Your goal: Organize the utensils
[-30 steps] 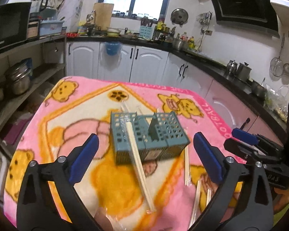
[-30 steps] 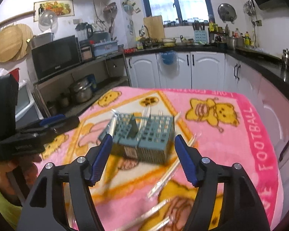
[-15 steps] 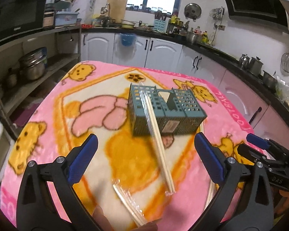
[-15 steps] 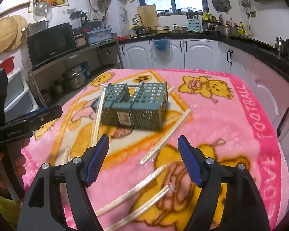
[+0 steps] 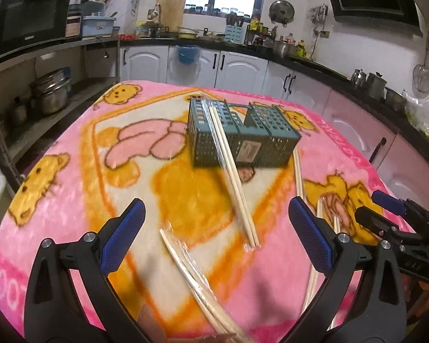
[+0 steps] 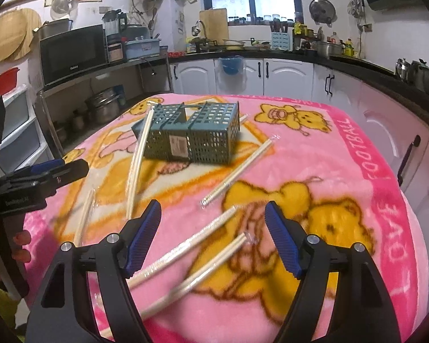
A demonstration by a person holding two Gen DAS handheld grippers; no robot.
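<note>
We log the pink bear-print fleece blanket [image 6: 343,171] covering the table, now filling more of both views than a second ago: both hands have come down towards it.

The teal perforated plastic utensil caddy [image 6: 194,140] sits mid-blanket, apparently empty. One plastic-wrapped pair of wooden chopsticks [image 5: 231,177] leans on its rim. Other wrapped pairs lie loose on the blanket, one just ahead of the left gripper [image 5: 214,237] and two below the right gripper [image 6: 213,235].

Both claws stand wide apart, nothing between the pads. The right one has widened slightly.

Judgement: sorting has barely begun. The descent looks like an approach to the nearest loose pairs.
</note>
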